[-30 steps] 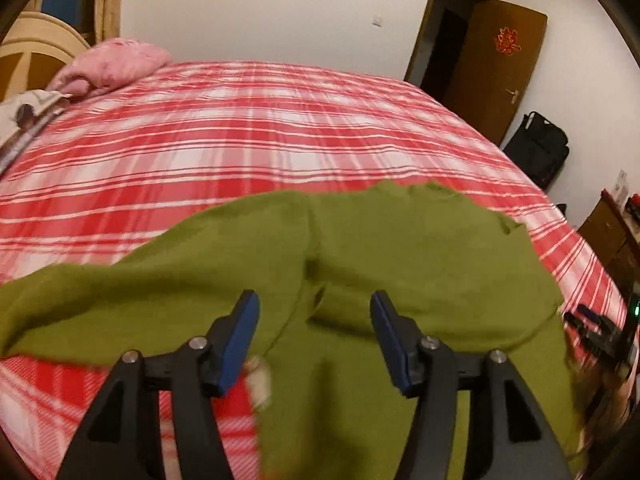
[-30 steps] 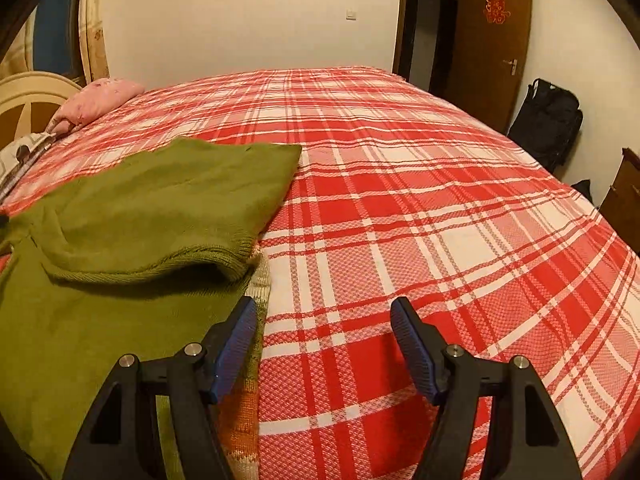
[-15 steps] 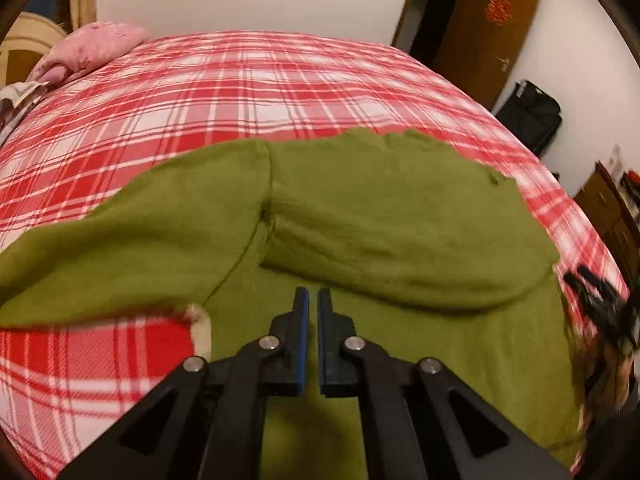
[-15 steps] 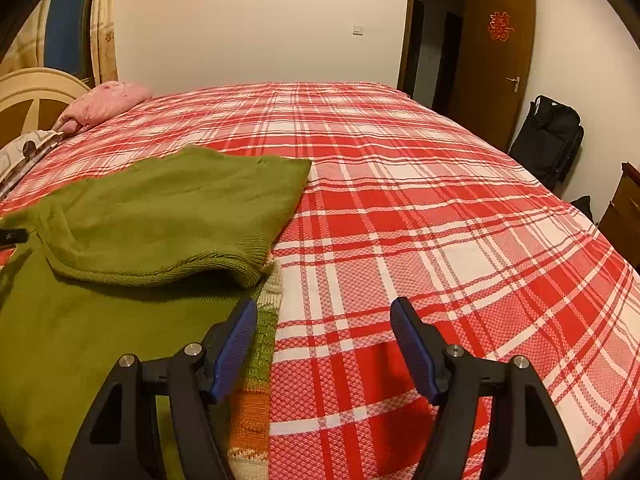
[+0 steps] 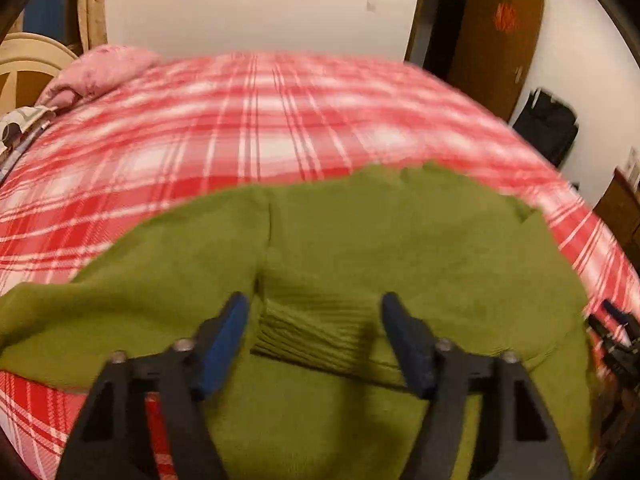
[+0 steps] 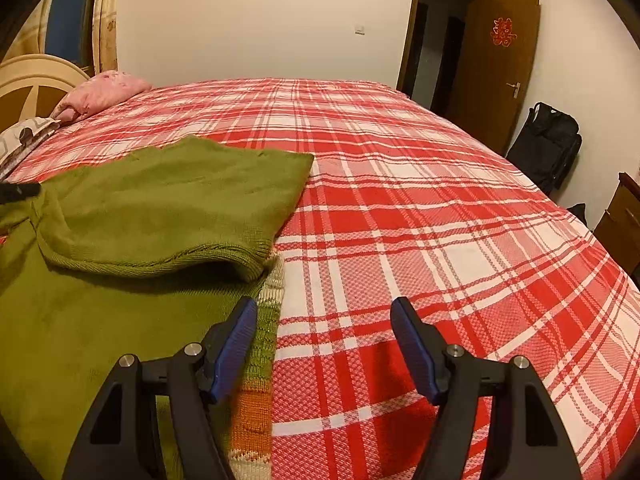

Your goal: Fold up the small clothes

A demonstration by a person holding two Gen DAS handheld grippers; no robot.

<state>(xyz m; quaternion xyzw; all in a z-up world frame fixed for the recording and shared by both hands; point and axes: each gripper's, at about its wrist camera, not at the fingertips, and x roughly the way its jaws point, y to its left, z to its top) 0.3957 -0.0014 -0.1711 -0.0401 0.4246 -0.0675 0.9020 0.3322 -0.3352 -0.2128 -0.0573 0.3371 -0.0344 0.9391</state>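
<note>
A green knit sweater (image 5: 400, 240) lies on the red plaid bed cover (image 5: 260, 120), its far part folded over toward me. My left gripper (image 5: 314, 304) hovers just over the fold. Its jaws are opening, and the ribbed edge (image 5: 316, 332) lies between them with neither pad pressing on it. In the right wrist view the same sweater (image 6: 160, 200) fills the left side, ending in a striped hem (image 6: 260, 360). My right gripper (image 6: 325, 306) stands open over that hem and the bare cover (image 6: 440, 220), holding nothing.
At the bed's head on the left sit a pink pillow (image 6: 104, 92) and a cream headboard (image 6: 32, 84). On the right are a brown door (image 6: 500, 60), a black bag (image 6: 552, 140) and a wooden dresser (image 6: 624, 224).
The left gripper was open, then shut half a second ago, and now stands apart again, closer to the sweater's folded ribbed edge. The right gripper has stayed put.
</note>
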